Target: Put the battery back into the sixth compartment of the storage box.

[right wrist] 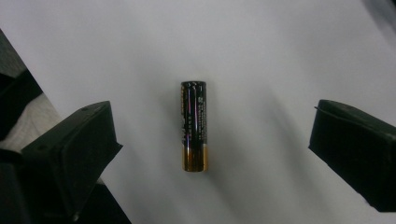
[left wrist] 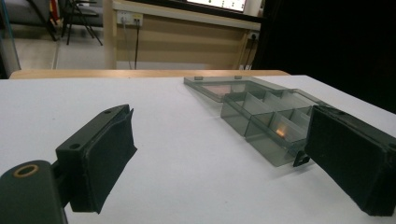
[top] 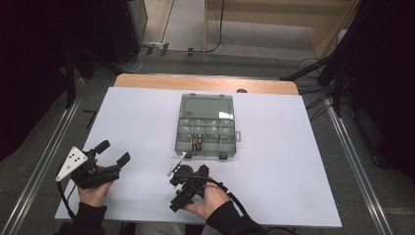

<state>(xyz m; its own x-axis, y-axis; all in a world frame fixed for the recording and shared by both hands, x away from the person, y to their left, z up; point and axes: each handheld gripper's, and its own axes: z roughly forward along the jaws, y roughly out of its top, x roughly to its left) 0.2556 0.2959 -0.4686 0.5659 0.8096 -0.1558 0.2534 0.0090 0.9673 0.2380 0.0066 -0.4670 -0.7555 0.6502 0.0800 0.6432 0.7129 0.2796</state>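
A black battery with a gold end (right wrist: 194, 126) lies flat on the white table, alone. My right gripper (right wrist: 215, 140) points down at it, open, with one jaw on each side and neither touching it. In the high view the right gripper (top: 188, 182) hovers just in front of a clear compartment box (top: 205, 128). The box's lid lies folded back, and one front compartment holds a couple of small batteries (top: 196, 144). My left gripper (top: 113, 152) stands open and empty at the left, aimed across the table, with the box (left wrist: 266, 116) ahead to its right.
The white table top (top: 293, 161) has a wooden edge at the far side. A white stick-like part (top: 177, 163) juts from the right gripper towards the box's front corner. Metal rails and cables run along the floor on both sides.
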